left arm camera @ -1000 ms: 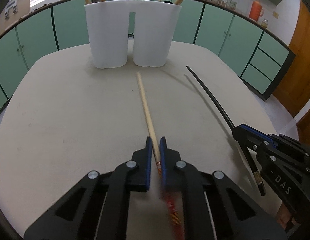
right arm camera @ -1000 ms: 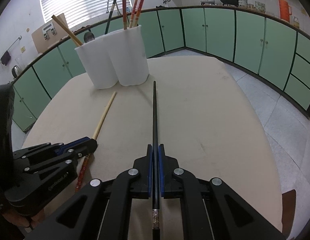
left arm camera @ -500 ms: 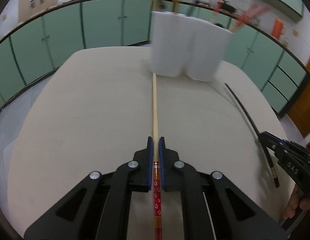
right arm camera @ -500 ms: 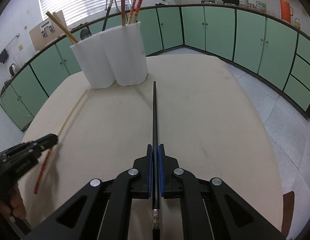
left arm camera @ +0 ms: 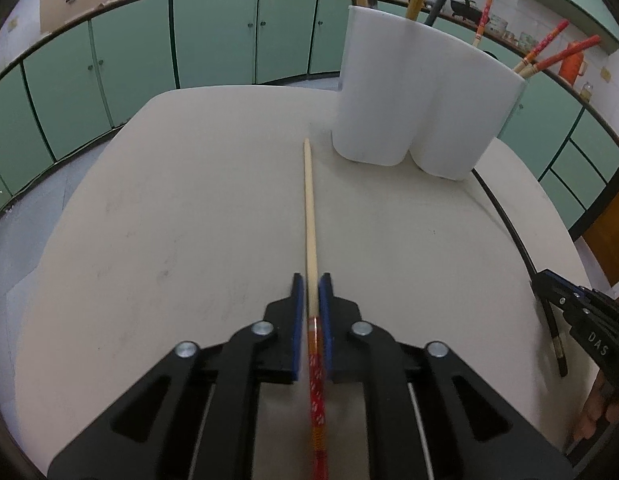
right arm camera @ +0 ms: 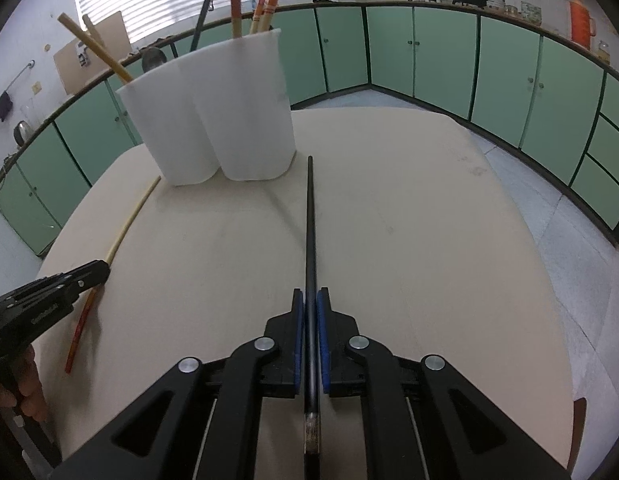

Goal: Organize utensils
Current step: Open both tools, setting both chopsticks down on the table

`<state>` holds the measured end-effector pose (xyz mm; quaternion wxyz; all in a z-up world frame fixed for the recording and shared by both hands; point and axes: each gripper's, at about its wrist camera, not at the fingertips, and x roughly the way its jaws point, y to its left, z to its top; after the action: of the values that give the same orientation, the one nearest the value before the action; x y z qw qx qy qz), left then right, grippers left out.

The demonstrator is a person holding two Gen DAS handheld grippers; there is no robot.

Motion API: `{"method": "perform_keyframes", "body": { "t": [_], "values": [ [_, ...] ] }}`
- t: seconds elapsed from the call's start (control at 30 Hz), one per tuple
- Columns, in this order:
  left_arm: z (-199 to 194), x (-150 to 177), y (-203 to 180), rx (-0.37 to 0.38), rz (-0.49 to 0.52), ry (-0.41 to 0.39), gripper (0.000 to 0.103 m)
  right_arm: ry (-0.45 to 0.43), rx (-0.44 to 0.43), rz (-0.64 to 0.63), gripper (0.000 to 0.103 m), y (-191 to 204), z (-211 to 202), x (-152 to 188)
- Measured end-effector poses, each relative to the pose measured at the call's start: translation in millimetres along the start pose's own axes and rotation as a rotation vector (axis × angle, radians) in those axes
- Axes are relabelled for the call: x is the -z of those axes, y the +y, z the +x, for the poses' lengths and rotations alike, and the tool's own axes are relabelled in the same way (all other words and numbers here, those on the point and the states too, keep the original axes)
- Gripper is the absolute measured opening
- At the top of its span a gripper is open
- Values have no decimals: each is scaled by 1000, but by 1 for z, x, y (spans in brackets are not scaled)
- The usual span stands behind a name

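L gripper [left arm camera: 309,300] fingers are opening around the wooden chopstick [left arm camera: 309,208], tip just beside the white holder [left arm camera: 421,104]. R gripper [right arm camera: 310,308] is clamped on the black chopstick [right arm camera: 310,232], aimed holder-ward, prob. for insertion; both lie low over the table [left arm camera: 149,220].

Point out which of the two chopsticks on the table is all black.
The black chopstick, running between the right gripper jaws. The other chopstick, between the opening left gripper jaws, is pale wood with a red patterned end.
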<state>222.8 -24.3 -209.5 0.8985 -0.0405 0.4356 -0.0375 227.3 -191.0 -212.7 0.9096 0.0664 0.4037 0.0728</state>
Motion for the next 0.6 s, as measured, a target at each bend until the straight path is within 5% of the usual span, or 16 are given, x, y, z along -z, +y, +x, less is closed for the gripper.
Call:
{"method": "perform_keyframes", "body": {
  "t": [0.03, 0.1, 0.6],
  "values": [
    [-4, 4, 2, 3, 4, -6, 33, -14, -10, 0, 11, 0, -6, 2],
    [-11, 9, 3, 1, 6, -22, 42, -20, -7, -11, 18, 1, -17, 7],
    [-46, 60, 2, -16, 44, -14, 44, 24, -45, -49, 20, 1, -42, 46]
  ]
}}
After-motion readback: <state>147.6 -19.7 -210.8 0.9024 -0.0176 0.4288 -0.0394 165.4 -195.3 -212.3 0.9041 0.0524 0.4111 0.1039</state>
